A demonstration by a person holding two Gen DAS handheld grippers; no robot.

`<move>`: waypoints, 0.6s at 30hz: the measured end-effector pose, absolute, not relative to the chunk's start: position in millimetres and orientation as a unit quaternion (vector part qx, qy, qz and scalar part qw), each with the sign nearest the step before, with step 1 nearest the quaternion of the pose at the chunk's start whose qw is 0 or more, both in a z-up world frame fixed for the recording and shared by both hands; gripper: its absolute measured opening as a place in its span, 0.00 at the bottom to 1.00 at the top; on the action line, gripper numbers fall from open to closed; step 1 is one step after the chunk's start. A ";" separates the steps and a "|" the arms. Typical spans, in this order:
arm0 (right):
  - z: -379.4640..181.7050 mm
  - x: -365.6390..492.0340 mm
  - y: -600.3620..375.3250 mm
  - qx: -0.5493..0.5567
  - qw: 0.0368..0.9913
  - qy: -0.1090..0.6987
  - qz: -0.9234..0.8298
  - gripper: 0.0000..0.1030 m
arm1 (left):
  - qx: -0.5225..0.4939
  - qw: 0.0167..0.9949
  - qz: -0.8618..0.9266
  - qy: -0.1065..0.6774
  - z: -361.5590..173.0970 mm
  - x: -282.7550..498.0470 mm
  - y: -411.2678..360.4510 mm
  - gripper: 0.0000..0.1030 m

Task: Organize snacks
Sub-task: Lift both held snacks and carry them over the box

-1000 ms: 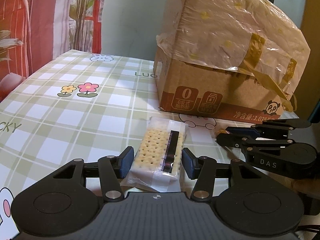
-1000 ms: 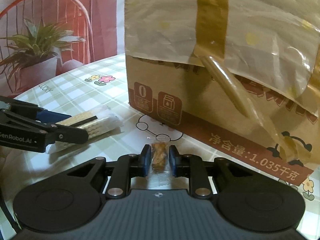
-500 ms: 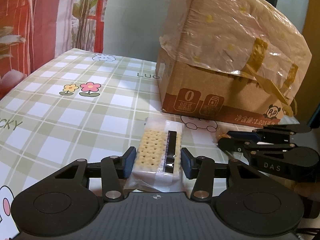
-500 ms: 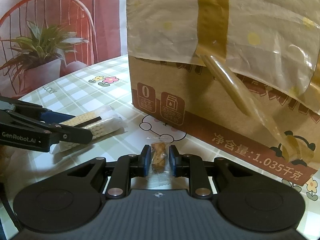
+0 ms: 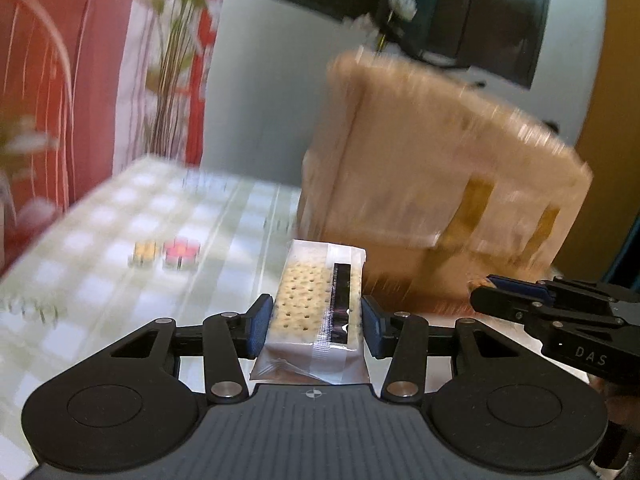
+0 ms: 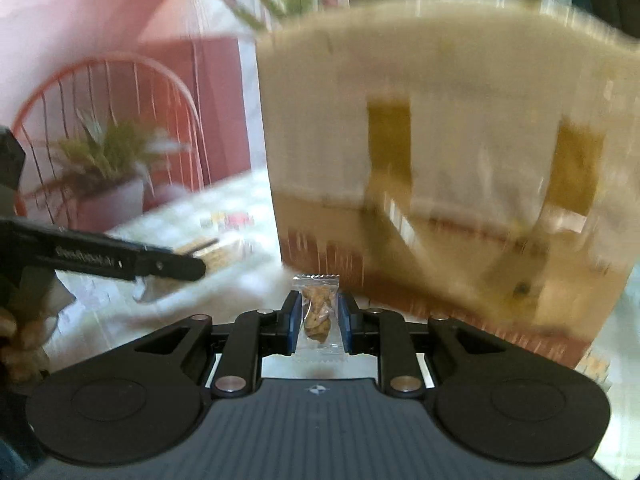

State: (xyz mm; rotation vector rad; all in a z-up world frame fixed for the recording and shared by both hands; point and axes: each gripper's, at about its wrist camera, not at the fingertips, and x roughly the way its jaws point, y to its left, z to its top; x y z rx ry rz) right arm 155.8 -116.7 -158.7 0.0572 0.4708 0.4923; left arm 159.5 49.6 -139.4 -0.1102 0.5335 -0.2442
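Note:
My left gripper is shut on a clear pack of square crackers and holds it above the checked tablecloth. My right gripper is shut on a small clear sachet with a brown snack inside, also held in the air. A cardboard box wrapped in plastic with yellow tape stands ahead of both; it also shows in the right wrist view. The right gripper shows at the right edge of the left wrist view, and the left gripper at the left of the right wrist view. The background is motion-blurred.
A red chair and a potted plant stand behind the table on the left. A dark screen is behind the box. The tablecloth carries flower prints.
Both grippers have lifted with their snacks off the table and now sit higher against the box. The views are blurred by the motion.

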 end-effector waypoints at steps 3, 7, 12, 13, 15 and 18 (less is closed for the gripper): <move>-135.1 148.5 -121.3 0.031 0.950 0.188 0.247 0.21 | -0.051 0.964 -0.130 0.228 -109.7 159.2 45.3 0.48; -102.6 143.8 -126.8 0.028 0.958 0.132 0.253 0.21 | -0.046 0.972 -0.142 0.180 -67.7 164.8 36.2 0.48; -60.0 155.4 -139.6 0.022 0.965 0.082 0.247 0.21 | -0.028 0.978 -0.163 0.127 -24.3 185.4 14.6 0.48; -54.3 159.5 -143.1 0.021 0.967 0.076 0.244 0.21 | -0.024 0.978 -0.167 0.122 -17.6 193.0 8.6 0.48; -41.2 169.6 -151.2 0.019 0.971 0.065 0.230 0.21 | -0.022 0.976 -0.177 0.125 -10.0 208.0 -3.8 0.48; -25.5 189.8 -160.0 0.020 0.977 0.074 0.198 0.21 | -0.021 0.972 -0.186 0.140 -8.3 233.4 -21.4 0.48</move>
